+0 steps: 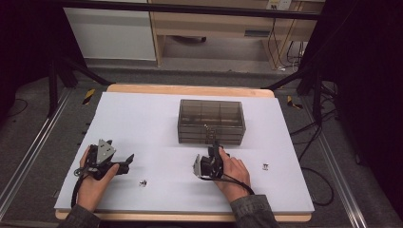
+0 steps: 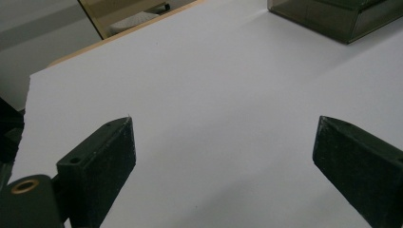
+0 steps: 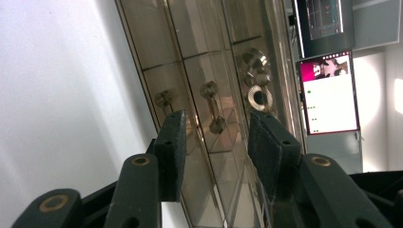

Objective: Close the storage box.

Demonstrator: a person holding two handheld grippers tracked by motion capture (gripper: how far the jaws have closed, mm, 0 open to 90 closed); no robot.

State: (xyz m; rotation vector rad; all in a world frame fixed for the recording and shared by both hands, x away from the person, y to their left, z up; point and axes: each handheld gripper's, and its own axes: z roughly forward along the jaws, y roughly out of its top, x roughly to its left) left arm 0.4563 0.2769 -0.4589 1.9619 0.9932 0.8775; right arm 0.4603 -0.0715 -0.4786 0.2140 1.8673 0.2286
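Note:
A smoked see-through box (image 1: 211, 121) with several compartments stands in the middle of the white board (image 1: 142, 118). My right gripper (image 1: 212, 144) is held right at its front wall, turned on its side. In the right gripper view that gripper (image 3: 216, 140) stands partly open, and a small brass pull (image 3: 212, 107) on the box front (image 3: 190, 71) lies just past its tips, in line with the gap; the pads do not touch it. My left gripper (image 1: 127, 163) rests low over the board at the front left. Its fingers (image 2: 102, 166) stand wide open over bare white surface.
Two small metal parts lie loose on the board: one (image 1: 142, 183) to the right of the left gripper, another (image 1: 266, 166) to the right of the right hand. More metal parts (image 3: 256, 80) show through the box wall. The box corner (image 2: 332, 21) is far beyond the left jaws.

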